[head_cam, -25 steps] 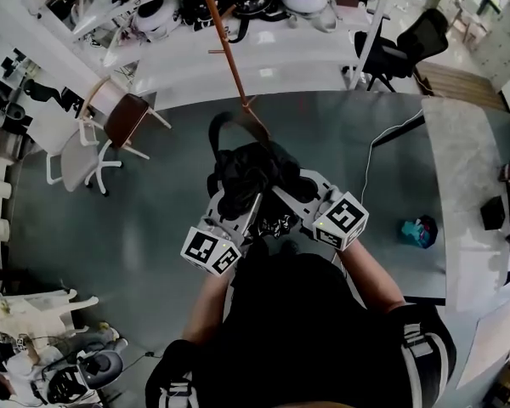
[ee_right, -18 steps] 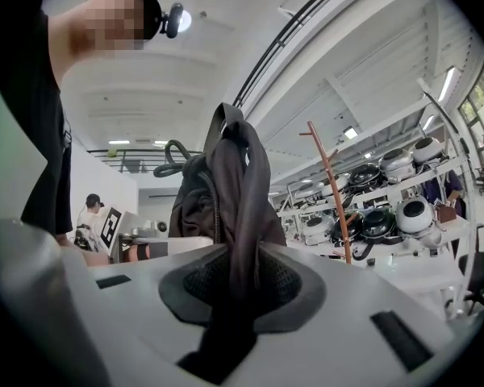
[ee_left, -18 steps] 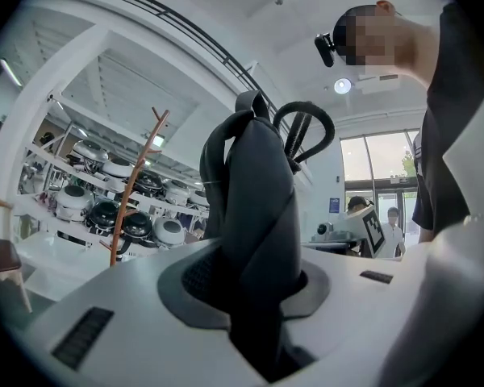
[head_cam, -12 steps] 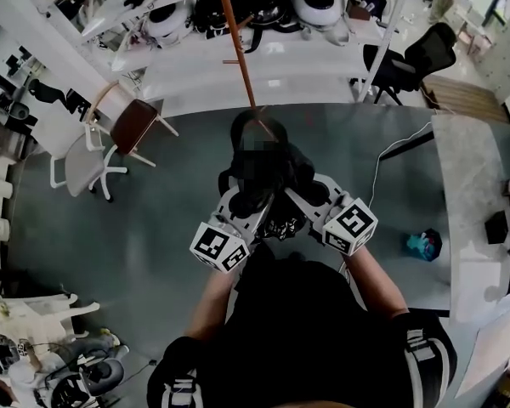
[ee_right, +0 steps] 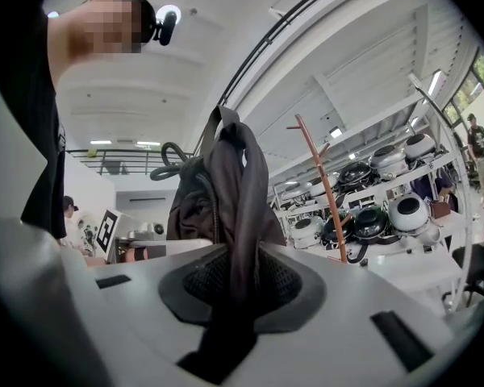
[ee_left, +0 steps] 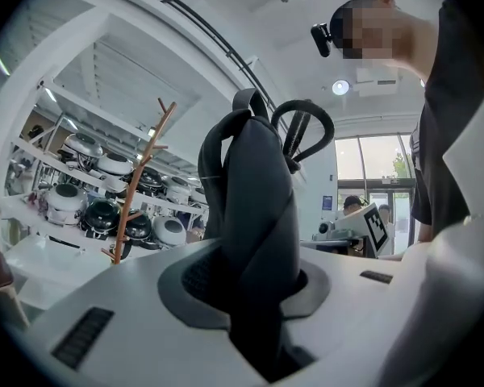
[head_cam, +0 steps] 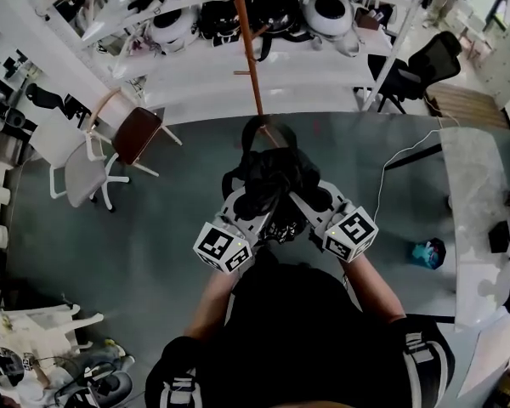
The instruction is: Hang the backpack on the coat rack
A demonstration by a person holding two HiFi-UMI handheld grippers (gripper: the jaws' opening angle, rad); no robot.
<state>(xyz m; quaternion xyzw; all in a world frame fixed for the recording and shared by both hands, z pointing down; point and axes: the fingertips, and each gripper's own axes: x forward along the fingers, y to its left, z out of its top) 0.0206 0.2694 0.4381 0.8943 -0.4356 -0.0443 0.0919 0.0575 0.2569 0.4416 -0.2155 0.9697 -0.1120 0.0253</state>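
You've carried the backpack (head_cam: pixel 268 181) closer to the coat rack (head_cam: pixel 248 49).
Head view: it stands just ahead of both grippers. In its own view, the left gripper (ee_left: pixel 254 293) is clamped on the backpack. The right gripper (ee_right: pixel 230 289) is clamped likewise. Not hung yet.

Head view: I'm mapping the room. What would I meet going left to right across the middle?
White swivel chair → brown chair → backpack → teal bundle → grey table.

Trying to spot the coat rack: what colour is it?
Orange-brown; the coat rack shows best in the right gripper view.
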